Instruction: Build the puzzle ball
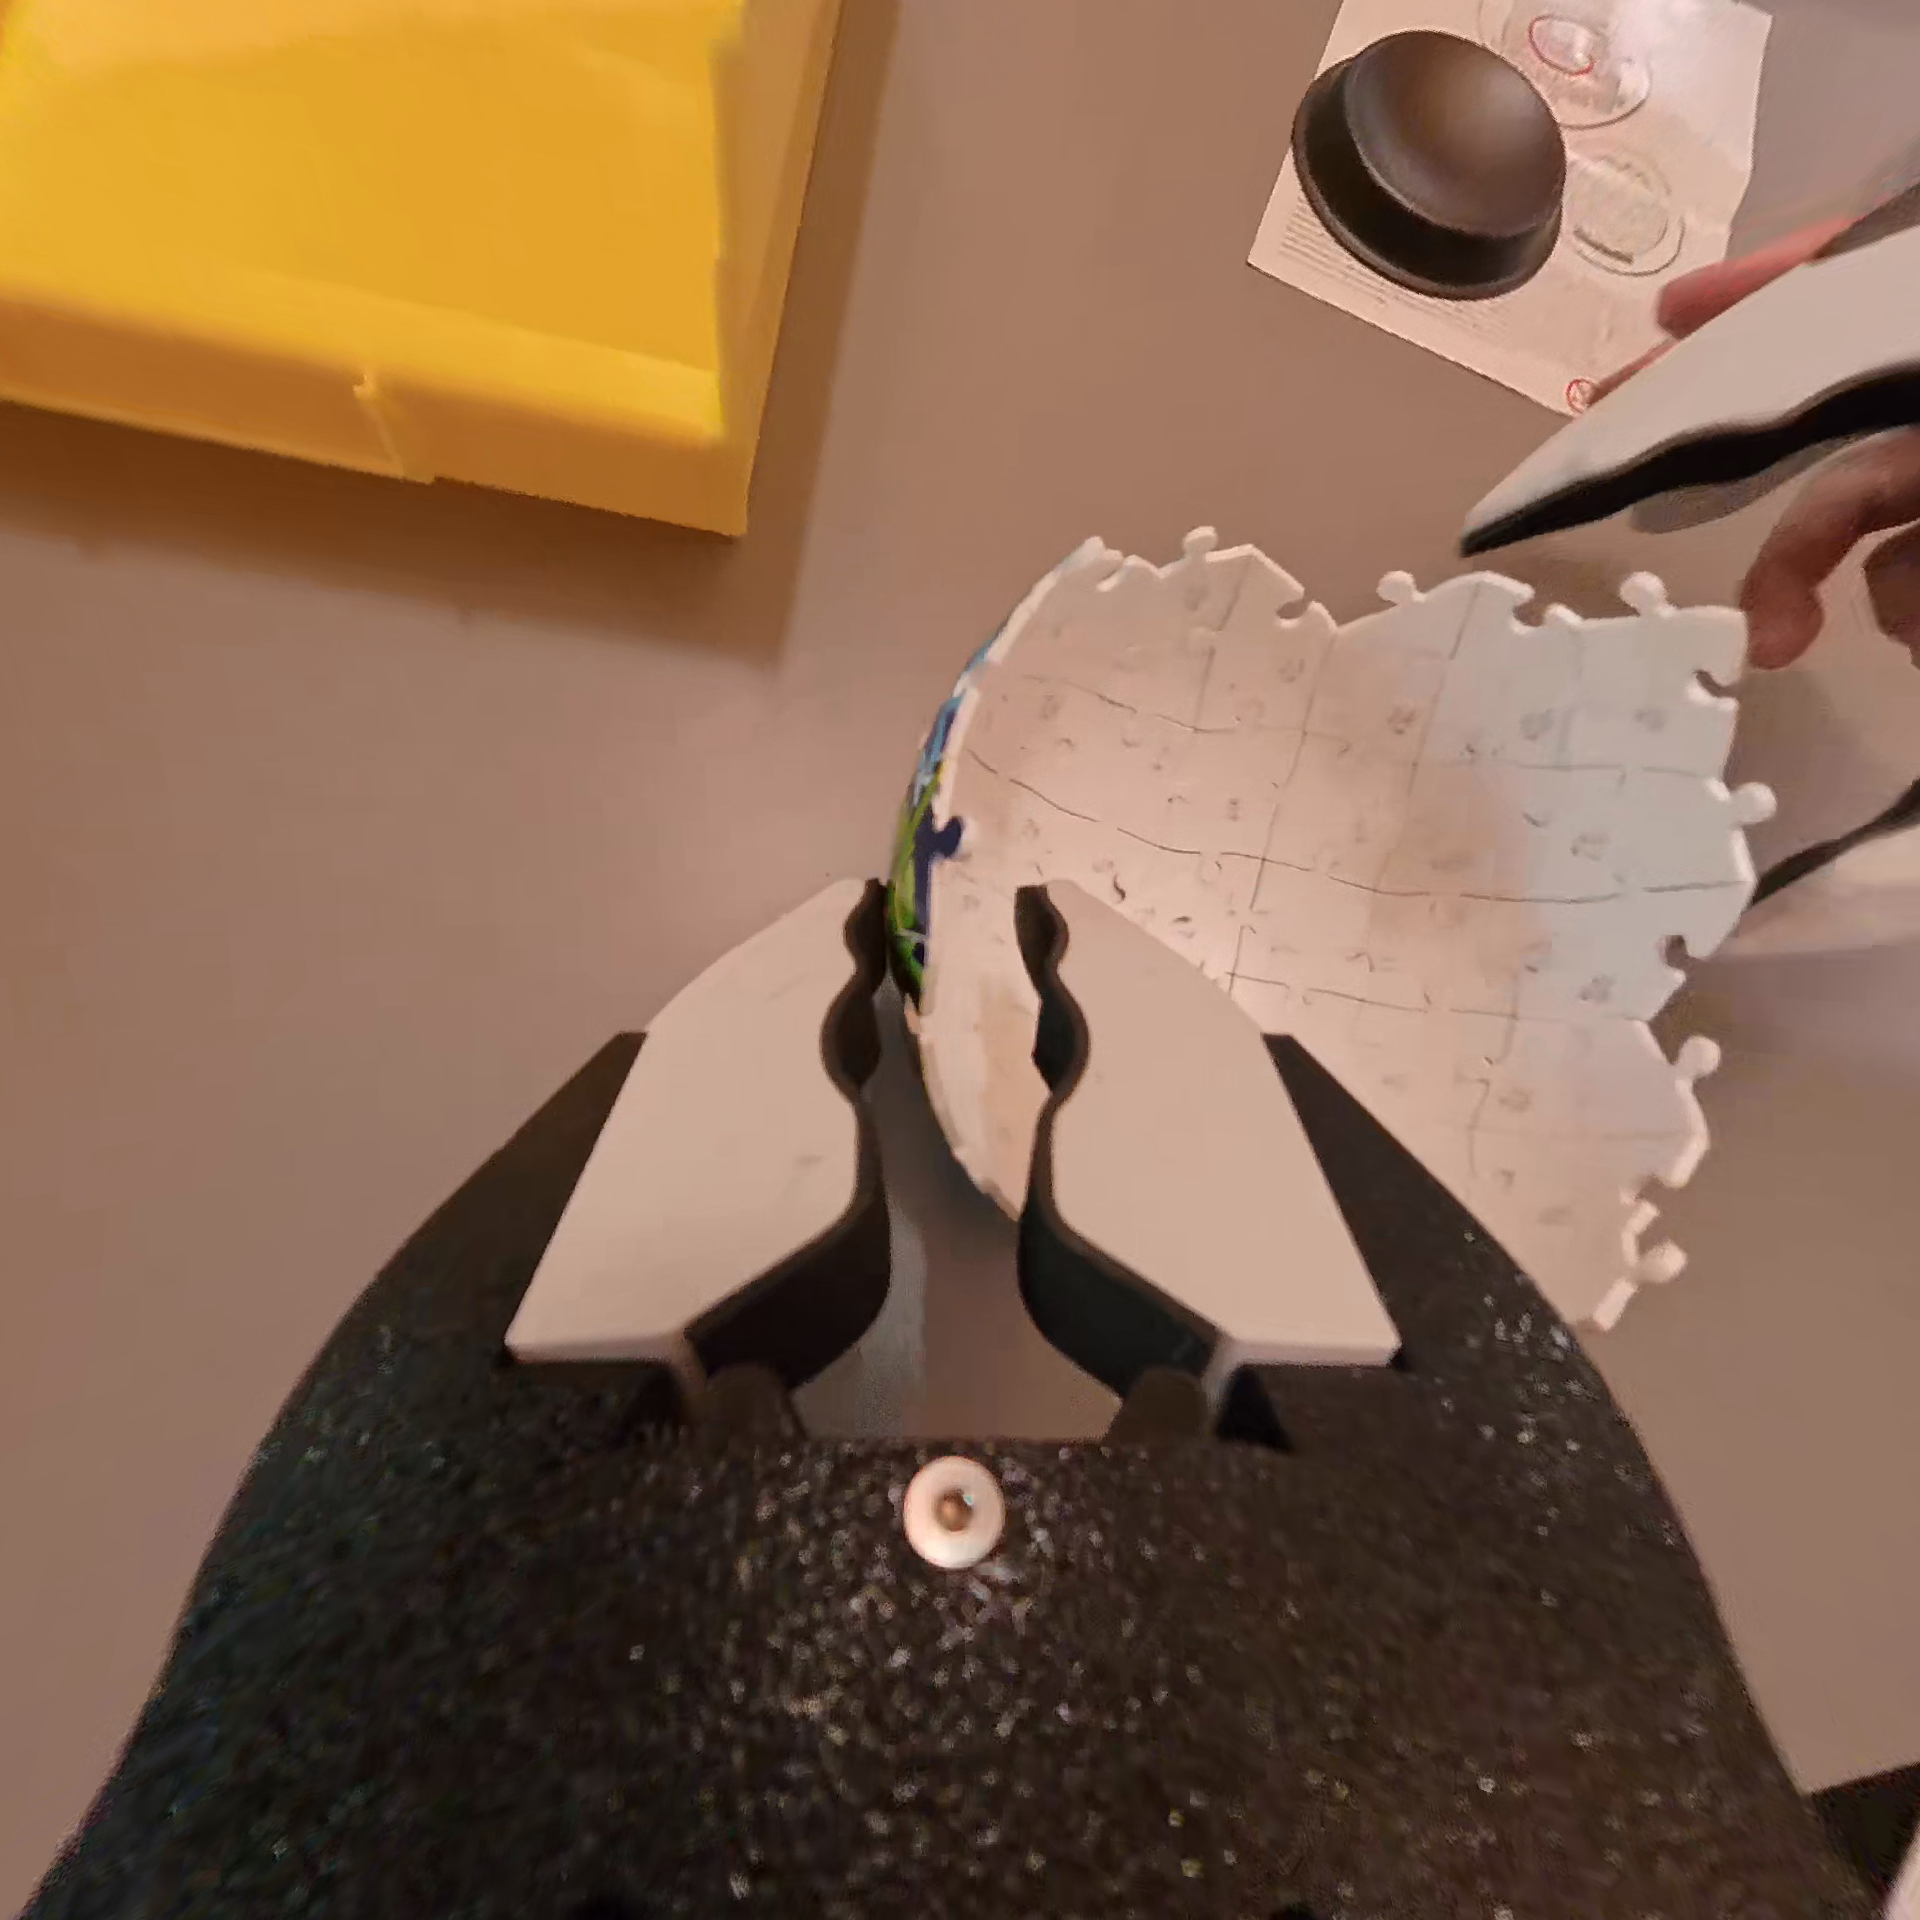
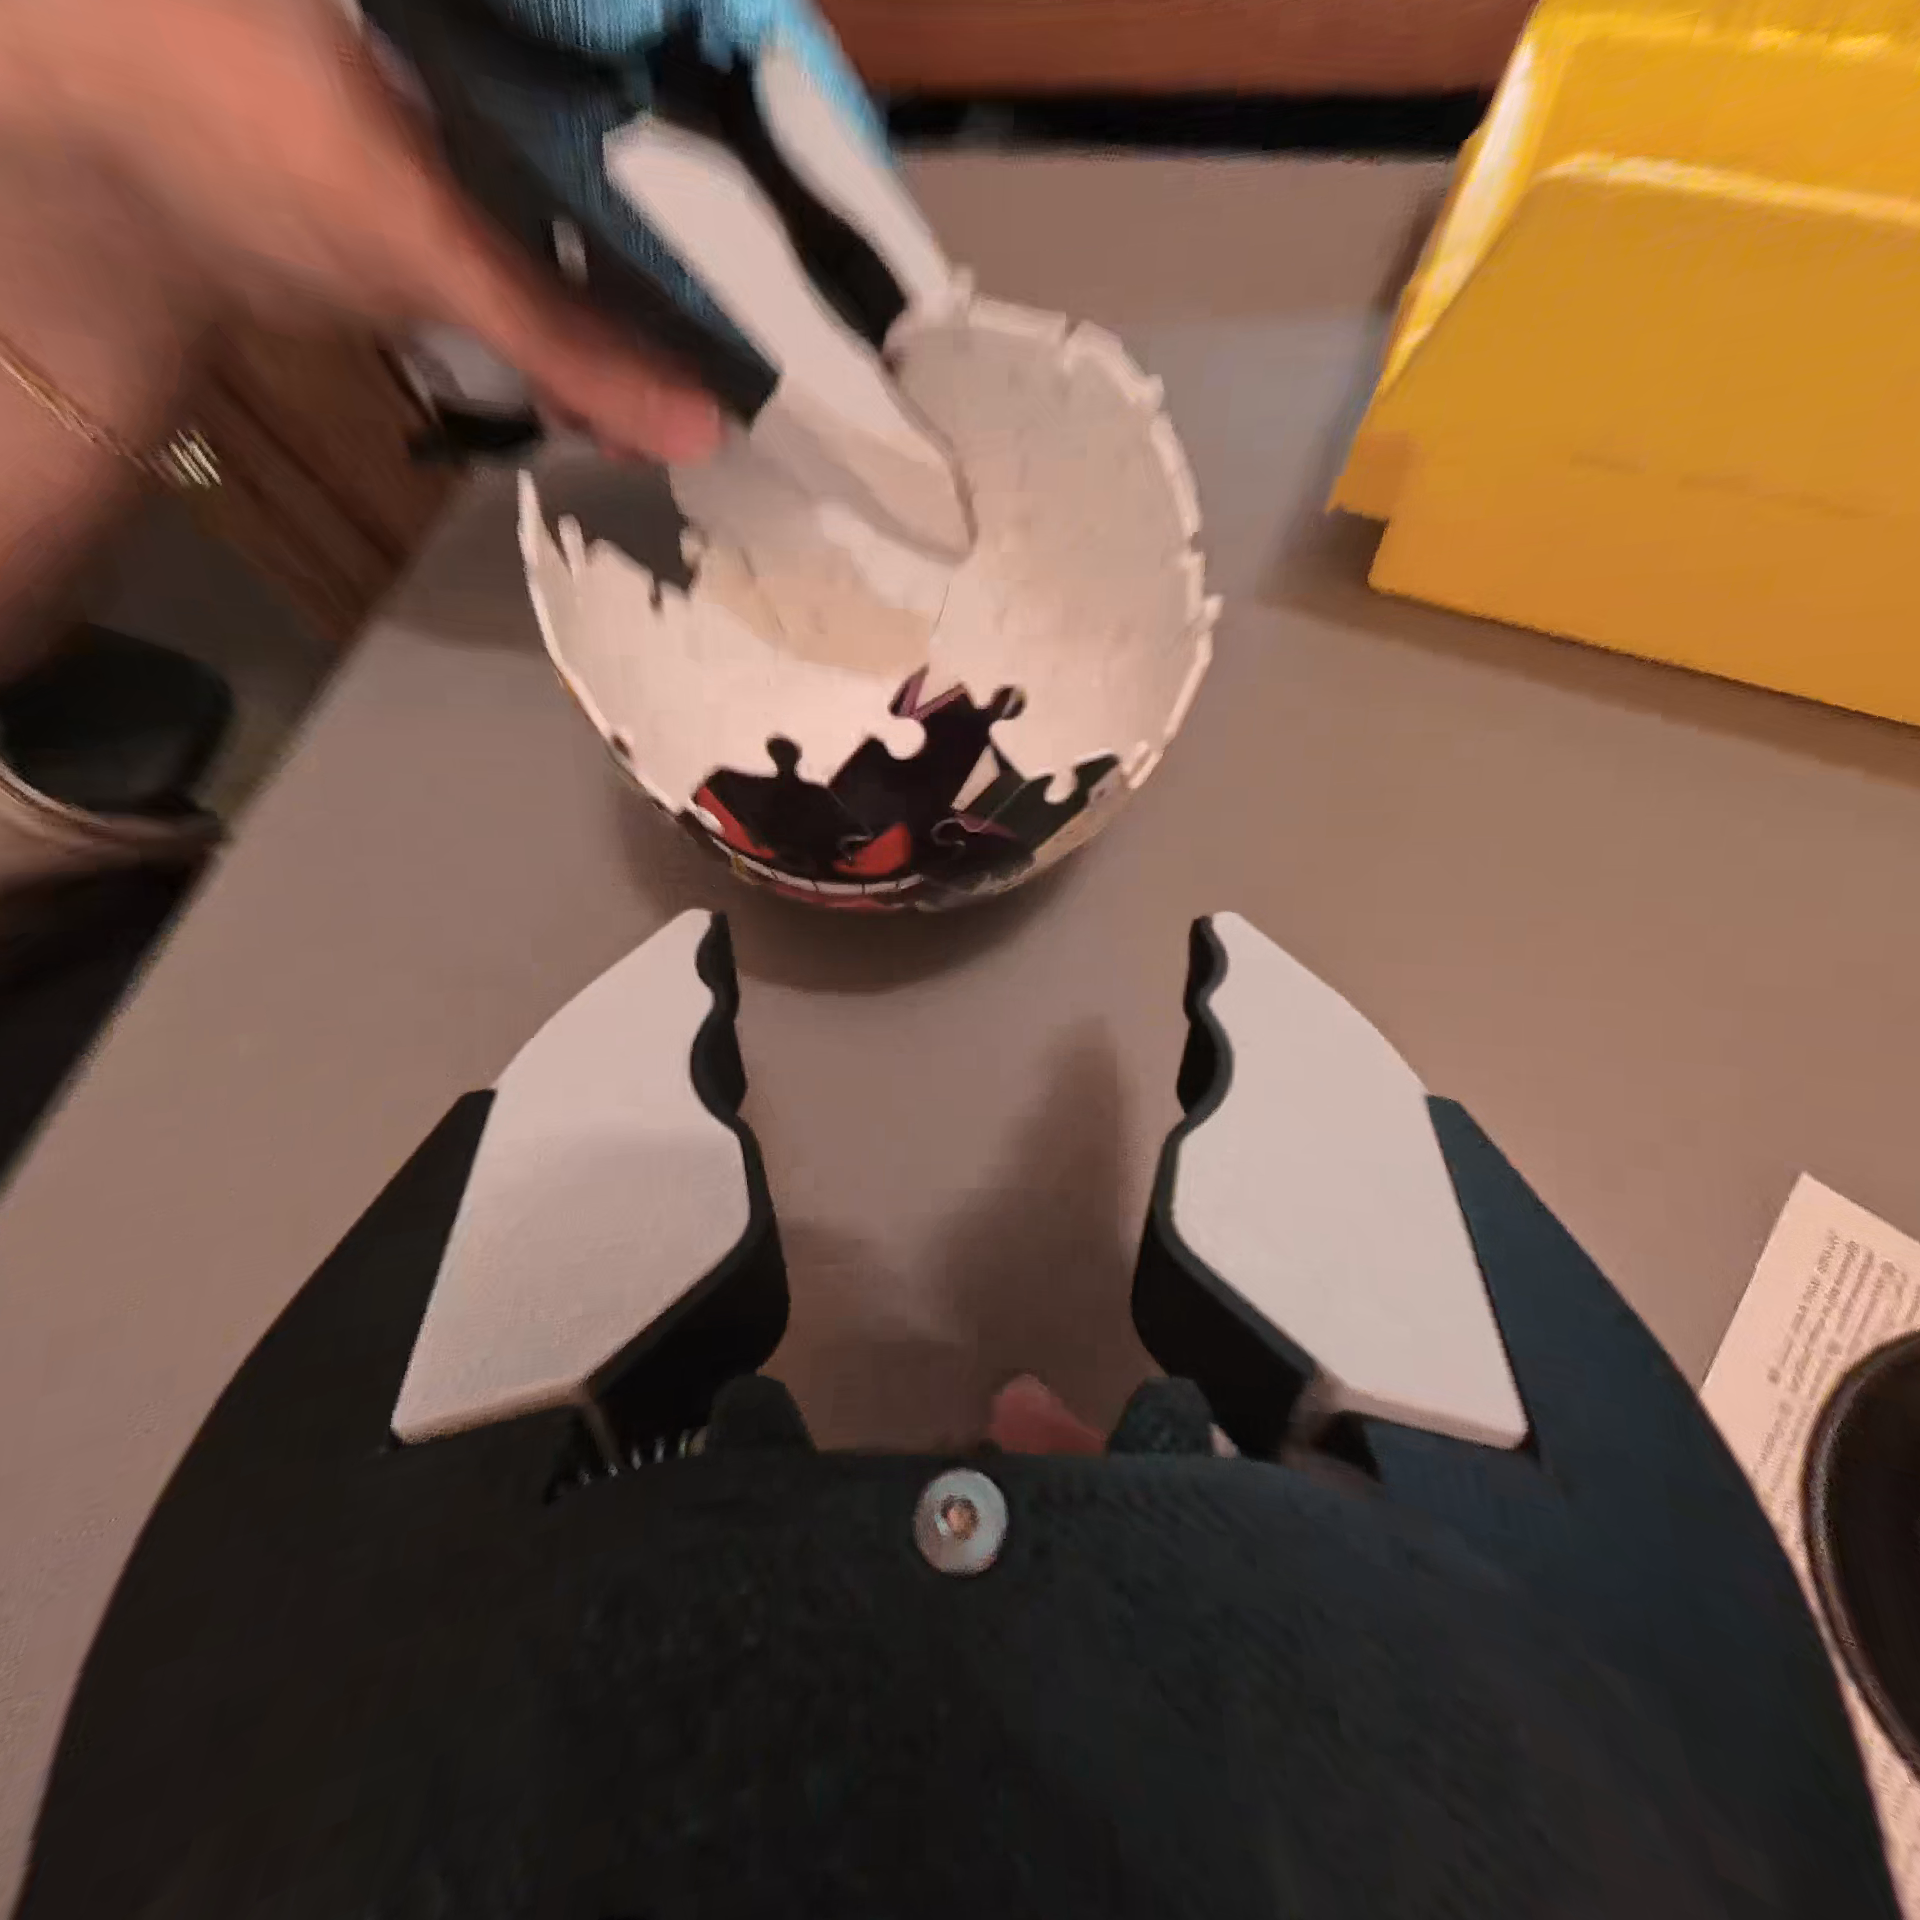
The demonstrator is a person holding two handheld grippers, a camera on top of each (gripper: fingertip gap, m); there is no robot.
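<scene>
The half-built puzzle ball (image 1: 1403, 831) is a white bowl-shaped shell with a printed outside, resting on the grey table (image 1: 416, 831). My left gripper (image 1: 948, 904) straddles its rim, one finger outside and one inside, shut on the wall. In the right wrist view the shell (image 2: 1081, 561) stands just beyond my right gripper (image 2: 961, 935), which is open and empty. The left gripper (image 2: 935, 405) shows there, blurred, on the far rim. One right finger (image 1: 1683, 436) shows by the shell's right edge.
A yellow bin (image 1: 364, 239) stands at the far left, and shows at the right in the right wrist view (image 2: 1662, 468). A black domed stand (image 1: 1429, 177) sits on a paper sheet (image 1: 1455, 322). The table edge (image 2: 312, 769) runs along the left. One gripper's finger ends stand about 12 cm off the other's.
</scene>
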